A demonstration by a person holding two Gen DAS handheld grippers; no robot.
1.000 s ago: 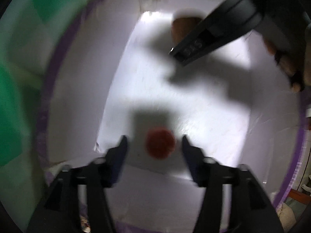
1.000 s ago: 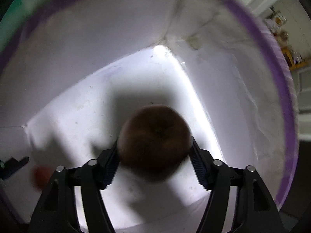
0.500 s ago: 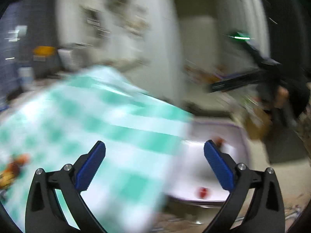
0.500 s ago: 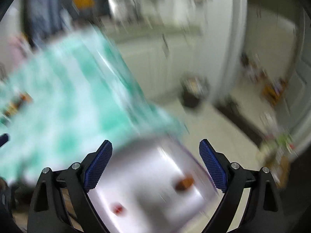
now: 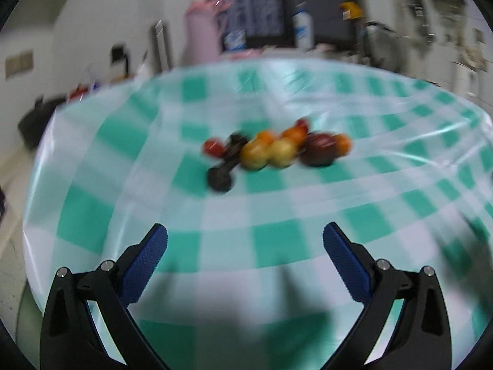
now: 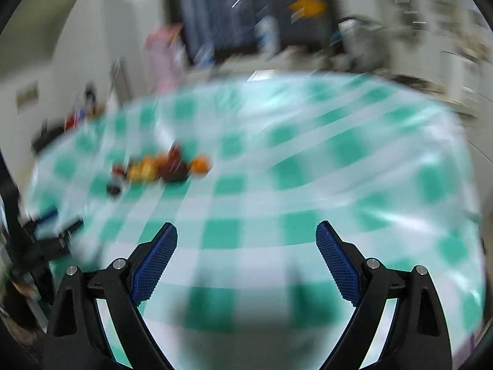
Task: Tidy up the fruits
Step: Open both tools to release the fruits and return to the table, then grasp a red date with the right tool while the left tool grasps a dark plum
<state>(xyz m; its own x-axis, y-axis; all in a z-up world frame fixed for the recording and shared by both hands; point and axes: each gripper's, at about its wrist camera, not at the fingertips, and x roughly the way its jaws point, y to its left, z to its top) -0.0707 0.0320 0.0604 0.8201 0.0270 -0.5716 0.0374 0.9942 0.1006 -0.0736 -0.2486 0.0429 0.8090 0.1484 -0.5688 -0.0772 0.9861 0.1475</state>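
A blurred pile of fruit lies mid-table on the green-and-white checked cloth: yellow, orange, red and dark pieces, with one dark fruit at its near left. My left gripper hangs open and empty above the cloth's near part, well short of the pile. In the right wrist view the same pile sits far to the left, and my right gripper is open with nothing between its blue pads. The left gripper shows at that view's left edge.
The round table's edge curves down the left side, floor beyond it. Behind the table stand a pink jug, a white bottle and blurred clutter on a counter. The white box with the purple rim is out of view.
Both grippers let go of their fruit inside the white box, opened wide, rose out of it and swung round over the checked table. The box has left both views.
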